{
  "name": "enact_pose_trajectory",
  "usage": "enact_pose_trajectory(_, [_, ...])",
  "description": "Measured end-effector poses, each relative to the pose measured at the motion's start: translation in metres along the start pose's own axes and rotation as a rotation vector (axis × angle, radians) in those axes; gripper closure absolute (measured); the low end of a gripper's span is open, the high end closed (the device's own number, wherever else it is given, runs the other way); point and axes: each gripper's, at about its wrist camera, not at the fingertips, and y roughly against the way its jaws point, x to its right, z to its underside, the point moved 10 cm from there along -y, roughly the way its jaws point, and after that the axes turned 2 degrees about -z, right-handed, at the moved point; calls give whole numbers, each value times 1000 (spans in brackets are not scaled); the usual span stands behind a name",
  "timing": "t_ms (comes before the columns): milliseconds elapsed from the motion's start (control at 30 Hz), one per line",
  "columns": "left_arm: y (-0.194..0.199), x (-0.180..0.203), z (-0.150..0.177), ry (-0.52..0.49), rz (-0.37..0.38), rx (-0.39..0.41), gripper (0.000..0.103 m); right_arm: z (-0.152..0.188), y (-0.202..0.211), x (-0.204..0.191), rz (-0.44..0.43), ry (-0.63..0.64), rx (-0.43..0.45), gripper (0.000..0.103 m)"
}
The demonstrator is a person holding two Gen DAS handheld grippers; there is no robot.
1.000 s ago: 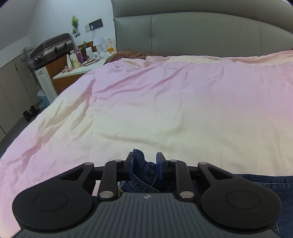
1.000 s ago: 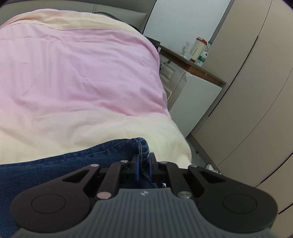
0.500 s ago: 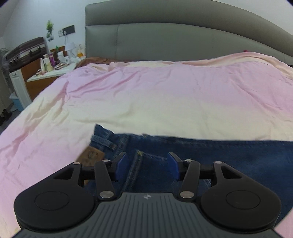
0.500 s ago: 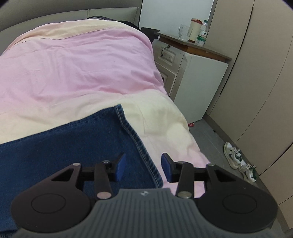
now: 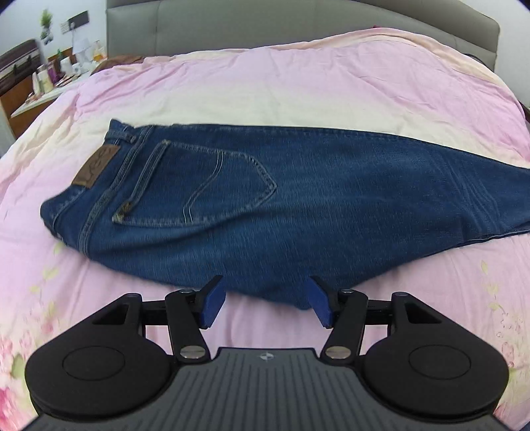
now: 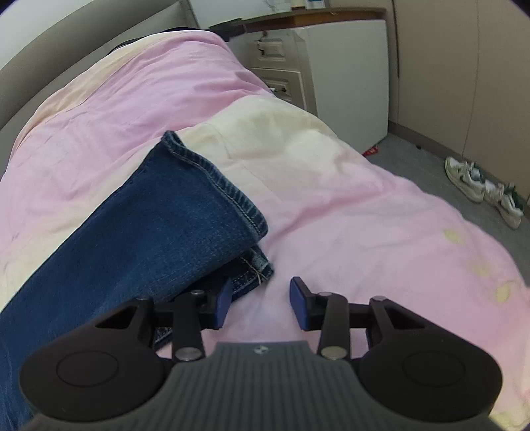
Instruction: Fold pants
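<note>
Blue jeans (image 5: 298,185) lie flat across the pink quilt (image 5: 265,83), folded lengthwise. The waistband with its brown patch (image 5: 96,165) is at the left and a back pocket faces up. My left gripper (image 5: 265,305) hovers at the jeans' near edge, jaws opening. Only the tip of the denim edge shows between its blue pads (image 5: 212,305), untouched. In the right wrist view the two leg hems (image 6: 245,215) lie stacked. My right gripper (image 6: 261,306) is open just off the hem corner, over bare quilt (image 6: 347,215).
A grey headboard (image 5: 298,20) stands behind the bed. A cluttered nightstand (image 5: 43,89) is at the far left. On the right a white cabinet (image 6: 347,66) stands by the bed's edge, and a pair of sneakers (image 6: 483,189) lies on the grey floor.
Both grippers let go of the denim they pinched and drew back toward the near side. The jeans now lie spread flat on the quilt.
</note>
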Motion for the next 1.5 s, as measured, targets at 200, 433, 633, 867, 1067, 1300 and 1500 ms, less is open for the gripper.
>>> enact_pose_trajectory(200, [-10, 10, 24, 63, 17, -58, 36, -3, -23, 2, -97, -251, 19, 85])
enact_pose_trajectory(433, [-18, 10, 33, 69, 15, -66, 36, -50, 18, -1, 327, 239, 211, 103])
enact_pose_trajectory(633, [-16, 19, 40, -84, -37, -39, 35, -36, 14, 48, 262, 110, 107, 103])
enact_pose_trajectory(867, [-23, 50, 41, -292, -70, 48, 34, 21, 30, -7, 90, 252, 8, 101])
enact_pose_trajectory(1067, [-42, 54, 14, -359, -165, 130, 85, 72, 48, -78, -71, 407, -74, 99])
enact_pose_trajectory(1300, [-11, 40, -39, -349, -77, 137, 98, 167, 96, -196, -366, 757, -197, 81])
enact_pose_trajectory(1500, [5, 37, -54, -408, 31, 34, 100, 254, 148, -316, -633, 1070, -231, 75])
